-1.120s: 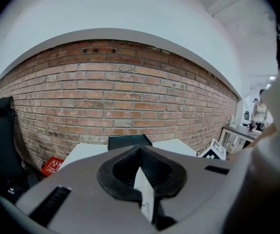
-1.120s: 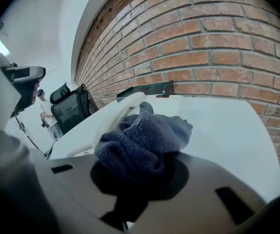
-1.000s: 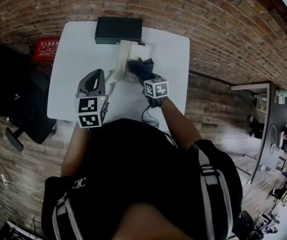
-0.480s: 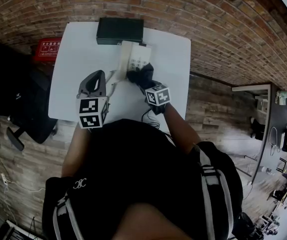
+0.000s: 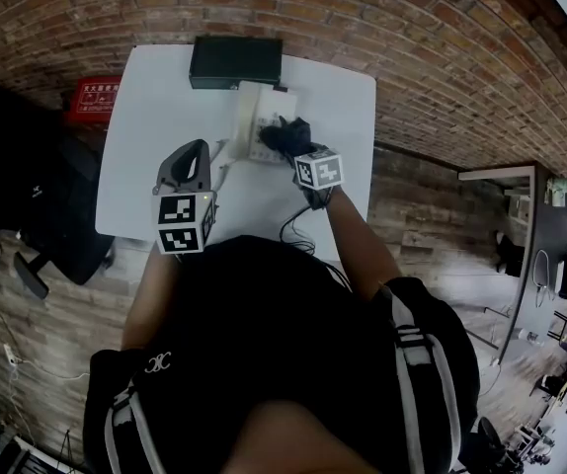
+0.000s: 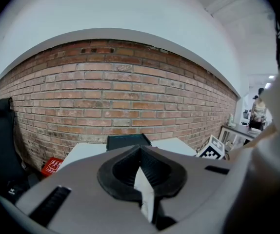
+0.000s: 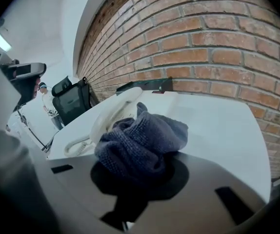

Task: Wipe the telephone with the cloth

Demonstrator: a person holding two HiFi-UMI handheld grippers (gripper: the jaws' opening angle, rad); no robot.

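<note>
A white telephone (image 5: 259, 115) lies on the white table (image 5: 155, 107), its handset (image 7: 111, 115) along its left side and a coiled cord (image 7: 76, 145) trailing off. My right gripper (image 5: 289, 140) is shut on a bunched dark blue cloth (image 7: 142, 139), which rests on the phone's near right part (image 5: 285, 132). The cloth hides the jaw tips in the right gripper view. My left gripper (image 5: 198, 148) hovers over the table left of the phone, apart from it, jaws shut on nothing (image 6: 140, 150).
A black box (image 5: 235, 59) stands at the table's back edge behind the phone, against the brick wall. A red box (image 5: 91, 97) and a black chair (image 5: 56, 225) are on the floor at left. A dark cable (image 5: 293, 230) hangs off the table's near edge.
The right gripper drew the cloth back toward me over the phone, then pushed it forward and slightly right again. The left gripper stayed still.
</note>
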